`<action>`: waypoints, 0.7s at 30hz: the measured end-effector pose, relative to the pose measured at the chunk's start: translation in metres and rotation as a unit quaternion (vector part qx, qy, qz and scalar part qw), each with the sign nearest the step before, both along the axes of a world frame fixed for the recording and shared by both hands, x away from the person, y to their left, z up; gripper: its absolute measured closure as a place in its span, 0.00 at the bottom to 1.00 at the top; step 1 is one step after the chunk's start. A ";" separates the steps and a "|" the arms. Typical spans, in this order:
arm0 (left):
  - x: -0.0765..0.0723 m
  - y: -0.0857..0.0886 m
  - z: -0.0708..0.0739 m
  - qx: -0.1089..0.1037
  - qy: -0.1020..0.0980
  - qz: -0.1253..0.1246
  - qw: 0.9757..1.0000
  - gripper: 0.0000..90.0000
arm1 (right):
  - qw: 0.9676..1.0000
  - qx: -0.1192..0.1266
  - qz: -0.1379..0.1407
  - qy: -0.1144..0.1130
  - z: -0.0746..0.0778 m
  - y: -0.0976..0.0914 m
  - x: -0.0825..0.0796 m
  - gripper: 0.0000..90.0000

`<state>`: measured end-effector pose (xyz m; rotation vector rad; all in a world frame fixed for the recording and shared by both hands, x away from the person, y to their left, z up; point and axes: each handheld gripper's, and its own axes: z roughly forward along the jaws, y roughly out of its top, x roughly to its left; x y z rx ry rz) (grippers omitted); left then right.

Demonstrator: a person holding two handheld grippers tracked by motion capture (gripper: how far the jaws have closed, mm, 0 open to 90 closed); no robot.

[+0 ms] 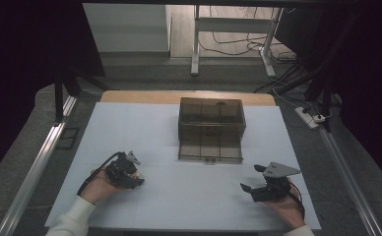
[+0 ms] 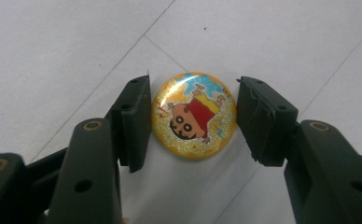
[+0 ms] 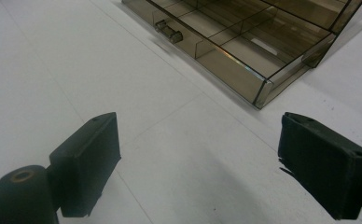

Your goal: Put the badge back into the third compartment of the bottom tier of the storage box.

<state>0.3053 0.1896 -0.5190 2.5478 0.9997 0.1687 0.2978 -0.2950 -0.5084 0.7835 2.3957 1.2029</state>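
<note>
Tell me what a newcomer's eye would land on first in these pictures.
First, the glittery orange cartoon badge lying flat on the white table, between the open jaws of the left gripper. Next, the smoky transparent drawer box at the table's middle, its divided drawer pulled out toward the person. The right gripper hovers open near it.

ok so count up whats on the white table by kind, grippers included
Round yellow glittery cartoon badge: 1
Smoky clear plastic drawer box with compartments: 1
Black two-jaw grippers: 2, the left gripper with its jaws standing open on either side of the badge, the right gripper open over bare table
Total: 4
</note>
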 end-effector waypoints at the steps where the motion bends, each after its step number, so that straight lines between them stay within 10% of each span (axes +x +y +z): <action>1: 0.000 0.000 0.000 0.000 0.000 0.000 1.000 0.51 | 1.000 0.000 0.000 0.000 0.000 0.000 0.000 0.14; 21: -0.003 0.013 0.015 -0.060 -0.045 0.025 0.997 0.51 | 1.000 0.002 -0.003 0.002 -0.001 -0.001 0.001 0.14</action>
